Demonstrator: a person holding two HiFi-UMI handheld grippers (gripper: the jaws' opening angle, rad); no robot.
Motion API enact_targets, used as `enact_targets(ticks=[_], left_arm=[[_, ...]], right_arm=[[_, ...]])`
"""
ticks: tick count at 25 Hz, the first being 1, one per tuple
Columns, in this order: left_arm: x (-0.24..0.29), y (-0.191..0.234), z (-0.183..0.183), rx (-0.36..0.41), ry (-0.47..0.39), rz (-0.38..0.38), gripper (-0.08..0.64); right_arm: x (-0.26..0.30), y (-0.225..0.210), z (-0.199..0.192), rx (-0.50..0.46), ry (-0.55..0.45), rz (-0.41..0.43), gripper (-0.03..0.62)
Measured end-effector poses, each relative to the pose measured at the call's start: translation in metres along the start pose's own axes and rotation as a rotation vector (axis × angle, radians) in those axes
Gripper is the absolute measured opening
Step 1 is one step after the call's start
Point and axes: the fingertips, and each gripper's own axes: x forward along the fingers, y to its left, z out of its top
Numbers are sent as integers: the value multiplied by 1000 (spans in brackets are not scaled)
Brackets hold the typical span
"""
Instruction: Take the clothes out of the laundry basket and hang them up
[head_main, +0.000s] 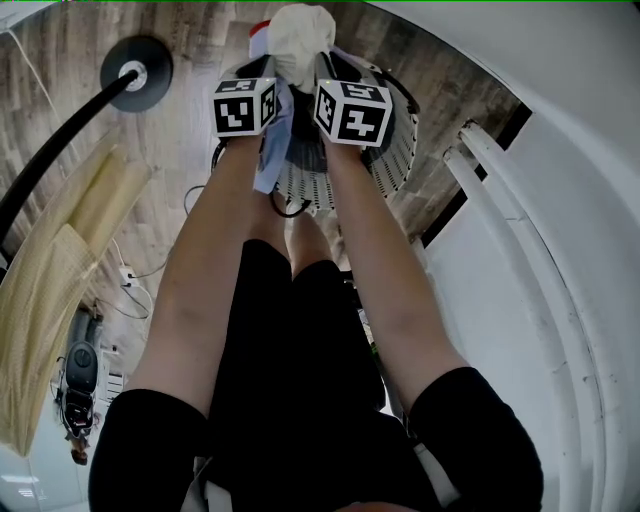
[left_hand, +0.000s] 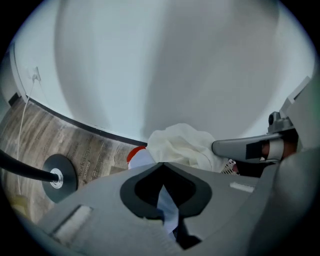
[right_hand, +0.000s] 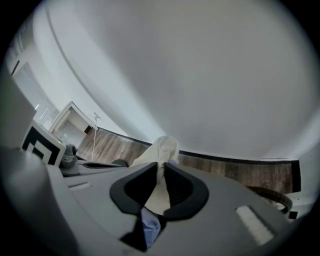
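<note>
1. Black sleeves (head_main: 150, 440) sit nearest the head camera, with both bare forearms (head_main: 215, 250) stretched forward and down.
2. Left gripper (head_main: 266, 68) (left_hand: 162, 167): claw pinched down tight on a strip of light blue cloth (head_main: 272, 150) (left_hand: 167, 207), which runs through the jaw slot and hangs below it.
3. Right gripper (head_main: 326, 68) (right_hand: 162, 167): claw narrow, clamped on a fold of the cream garment (head_main: 300, 38) (right_hand: 160, 150). A bit of the light blue cloth (right_hand: 149, 225) shows under its jaws.
4. Grippers are side by side and close together. The cream garment (left_hand: 180, 145) is bunched between and just past their tips.
5. A red item (head_main: 260, 28) (left_hand: 132, 152) peeks out beside the cream bundle on the left gripper's side. Can't tell what it is.
6. Laundry basket (head_main: 395, 150) (left_hand: 230, 167), white and slatted, stands on the wood floor (head_main: 200, 60) (left_hand: 95, 145) under both grippers. The held cloth is above its rim.
7. Black round base (head_main: 140, 72) (left_hand: 57, 177) with a curved black pole stands on the floor, well left of the basket.
8. White wall (left_hand: 175, 60) (right_hand: 200, 75) is behind everything.
</note>
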Motion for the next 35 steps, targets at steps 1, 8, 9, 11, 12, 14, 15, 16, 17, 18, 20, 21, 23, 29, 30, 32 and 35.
enact_targets(ticks=[1, 8, 9, 11, 12, 14, 15, 16, 17, 18, 20, 21, 23, 29, 30, 32, 35], left_arm=[[-7, -2, 4, -2, -20, -3, 9], [-69, -26, 29, -39, -169, -28, 9], [-79, -29, 31, -46, -187, -30, 9], [-99, -37, 37, -56, -222, -33, 9], [-109, -41, 41, -59, -242, -35, 9], [-130, -48, 49, -62, -280, -40, 8], [-140, -51, 53, -61, -298, -42, 9], [-152, -55, 57, -57, -316, -42, 8], [-164, -59, 61, -51, -336, -40, 9], [-178, -64, 65, -41, -357, -35, 8], [-209, -75, 74, -10, -406, -22, 8], [-226, -81, 79, 9, -432, -17, 9], [-266, -88, 86, 42, -484, -11, 8], [-417, -70, 104, 101, -656, -34, 8], [-437, -76, 108, 116, -688, -37, 8], [-478, -93, 113, 138, -748, -43, 8], [-541, -117, 116, 173, -833, -47, 8]], right_arm=[[-7, 2, 2, -1, -17, 3, 48], [-69, 13, 29, -21, -143, 28, 48], [-79, 14, 33, -20, -158, 32, 48], [-100, 19, 42, -22, -188, 44, 48], [-109, 23, 46, -26, -203, 52, 47], [-129, 30, 55, -41, -233, 68, 48], [-139, 35, 58, -52, -247, 75, 48], [-150, 40, 61, -68, -260, 82, 48], [-161, 46, 63, -88, -273, 88, 48], [-173, 53, 66, -113, -285, 94, 48], [-201, 67, 72, -161, -315, 106, 46], [-217, 76, 75, -183, -334, 113, 46], [-248, 99, 83, -223, -372, 131, 46], [-339, 216, 109, -347, -491, 186, 46], [-357, 226, 113, -368, -515, 199, 46], [-395, 242, 118, -411, -561, 229, 46], [-451, 269, 120, -475, -625, 282, 46]])
